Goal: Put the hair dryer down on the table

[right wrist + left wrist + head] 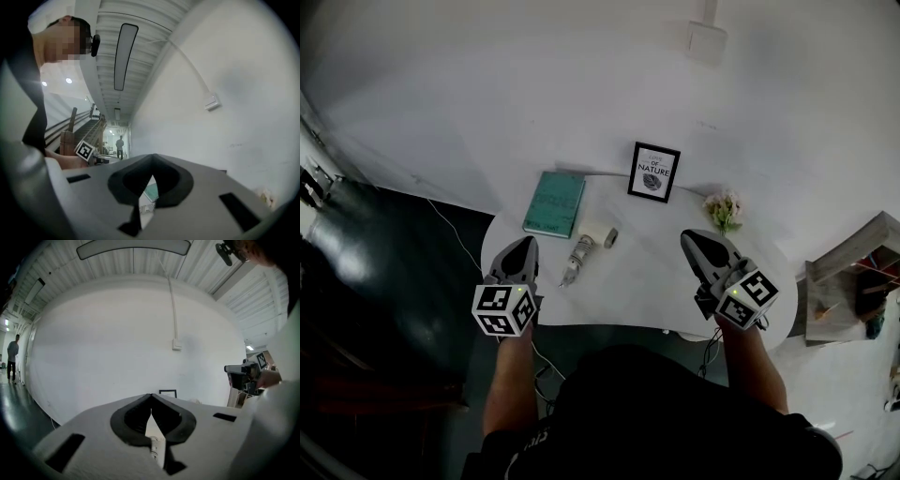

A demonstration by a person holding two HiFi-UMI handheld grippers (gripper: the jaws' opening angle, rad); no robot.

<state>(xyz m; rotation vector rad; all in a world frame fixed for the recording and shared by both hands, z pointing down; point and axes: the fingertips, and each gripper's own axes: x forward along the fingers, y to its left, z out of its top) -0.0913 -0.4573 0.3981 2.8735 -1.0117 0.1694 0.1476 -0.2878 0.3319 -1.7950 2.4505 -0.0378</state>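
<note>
A white and grey hair dryer (586, 246) lies on the round white table (647, 281), its handle pointing toward the near edge. My left gripper (523, 246) hovers at the table's left edge, just left of the dryer, shut with nothing in it. My right gripper (694, 239) sits over the table's right part, well apart from the dryer, also shut and empty. In the left gripper view the jaw tips meet (150, 395), and a piece of the dryer's ribbed handle end (153, 445) shows through the gap below them. In the right gripper view the tips touch (152, 157).
A green book (555, 202) lies at the table's back left, and a framed print (653, 172) stands at the back against the white wall. A small bunch of flowers (724, 208) sits back right. A cable (455, 234) runs over the dark floor at left. Shelving (853, 281) stands at right.
</note>
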